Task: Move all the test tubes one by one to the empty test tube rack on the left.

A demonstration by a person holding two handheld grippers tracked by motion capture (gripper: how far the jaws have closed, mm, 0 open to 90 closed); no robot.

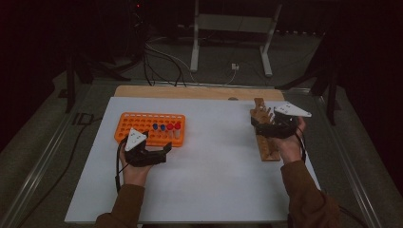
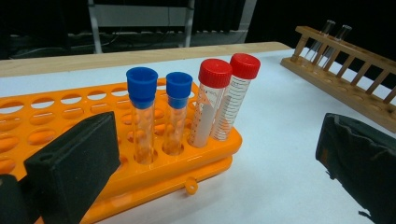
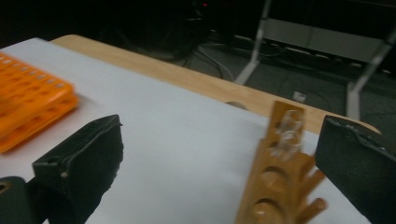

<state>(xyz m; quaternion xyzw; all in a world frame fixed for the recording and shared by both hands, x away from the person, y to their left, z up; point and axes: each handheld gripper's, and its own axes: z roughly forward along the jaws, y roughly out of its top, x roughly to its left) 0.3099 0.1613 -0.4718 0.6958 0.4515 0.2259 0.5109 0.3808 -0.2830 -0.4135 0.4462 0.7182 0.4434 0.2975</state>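
An orange tube rack (image 1: 135, 124) (image 2: 60, 109) stands on the left half of the white table top. In its right end stand two blue-capped tubes (image 2: 142, 112) and two red-capped tubes (image 2: 224, 100), all upright. My left gripper (image 1: 166, 148) (image 2: 217, 172) is just in front of that rack end, open, with nothing between its pads. A wooden tube rack (image 1: 267, 145) (image 3: 275, 186) lies at the right, with clear glass tubes (image 3: 287, 133) (image 2: 332, 31) at its far end. My right gripper (image 1: 259, 124) (image 3: 219, 163) hovers over the wooden rack, open and holding nothing.
The white sheet (image 1: 214, 166) covers a wooden table top whose bare strip (image 1: 190, 91) shows at the back. Beyond the table are a white metal stand (image 1: 230, 28) and cables on the floor. Most holes of the orange rack hold nothing.
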